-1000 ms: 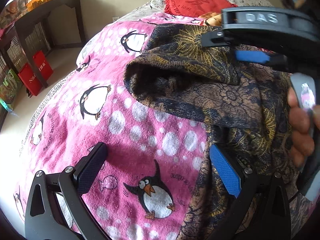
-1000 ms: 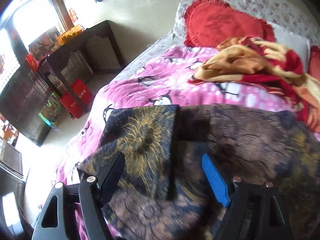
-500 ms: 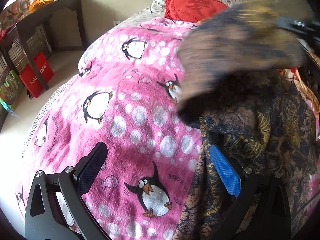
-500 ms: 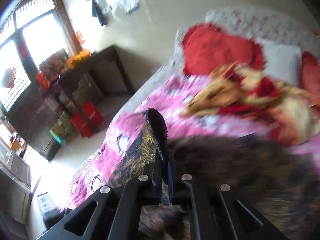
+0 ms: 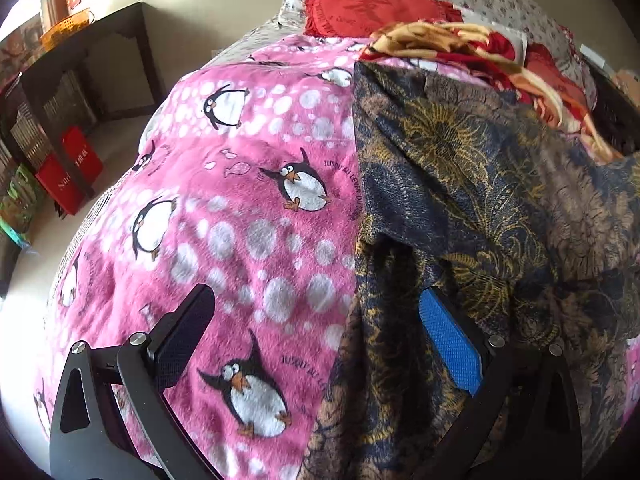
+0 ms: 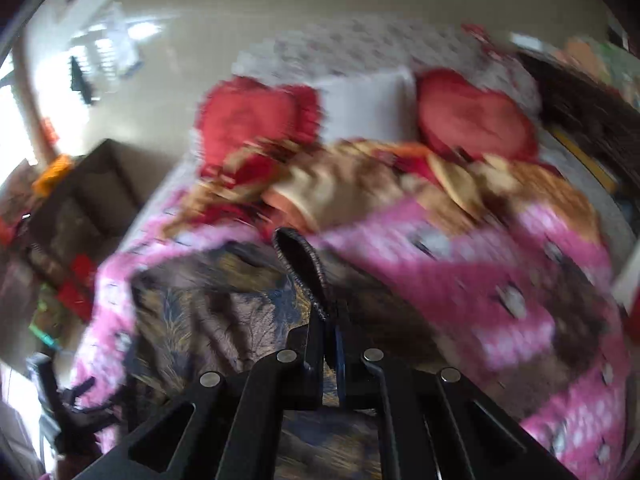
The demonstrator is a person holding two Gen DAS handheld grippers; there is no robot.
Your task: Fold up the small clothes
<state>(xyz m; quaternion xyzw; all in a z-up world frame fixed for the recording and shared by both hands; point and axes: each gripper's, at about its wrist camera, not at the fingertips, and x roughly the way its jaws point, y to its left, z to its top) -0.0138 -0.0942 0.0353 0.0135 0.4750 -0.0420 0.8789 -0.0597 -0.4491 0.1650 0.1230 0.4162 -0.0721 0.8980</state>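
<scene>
A dark navy garment with gold and brown flower print (image 5: 460, 184) lies on a pink penguin blanket (image 5: 248, 216), its left side folded over to the right. My left gripper (image 5: 316, 336) is open low over the garment's near left edge, its blue pad (image 5: 452, 344) against the cloth. My right gripper (image 6: 326, 320) is shut on a hem of the garment (image 6: 300, 256) and holds it up above the rest of the cloth (image 6: 208, 320). The right wrist view is blurred by motion.
Red heart cushions (image 5: 372, 4) and a rumpled red and yellow blanket (image 5: 472, 44) lie at the bed's far end. A dark shelf unit (image 5: 60, 92) with red bags (image 5: 68, 168) stands left of the bed, across a strip of floor.
My right gripper shut on the garment's left edge, lifted it and carried it to the right, folding it over. My left gripper stayed open in place.
</scene>
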